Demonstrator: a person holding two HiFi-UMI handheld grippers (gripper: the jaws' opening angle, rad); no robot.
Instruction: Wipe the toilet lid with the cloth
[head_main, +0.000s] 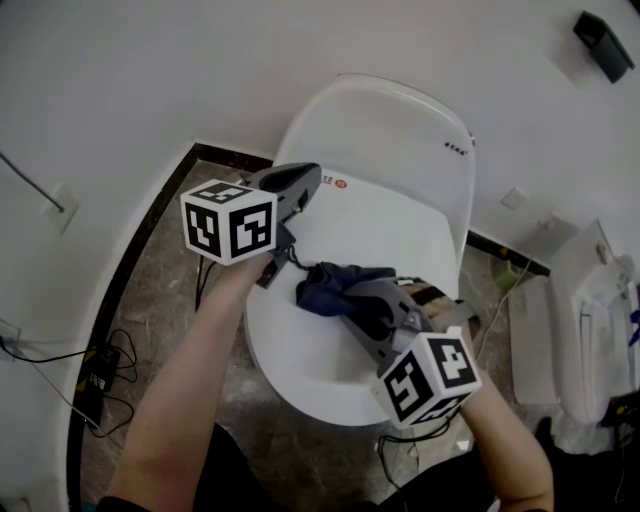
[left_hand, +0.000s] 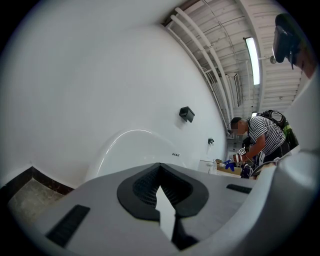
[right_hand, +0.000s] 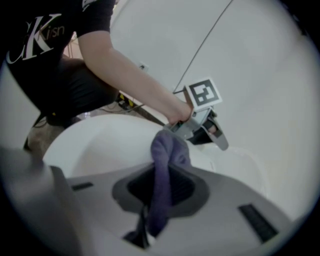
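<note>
Head view: cloth (head_main: 328, 283) sits bunched on the toilet lid (head_main: 300, 350)
right tongs (head_main: 350, 298): clamped on the cloth, which trails straight out past the tips
left tongs (head_main: 305, 190): closed together, empty, just past the cloth's far side
next swipe: right one's job, I'd guess

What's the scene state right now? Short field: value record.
toilet lid: closed, white
cloth: dark blue, bunched over the lid's middle; contact with the lid unclear
right gripper: shut on the cloth
left gripper: jaws together, nothing between them, near the lid's left edge
</note>
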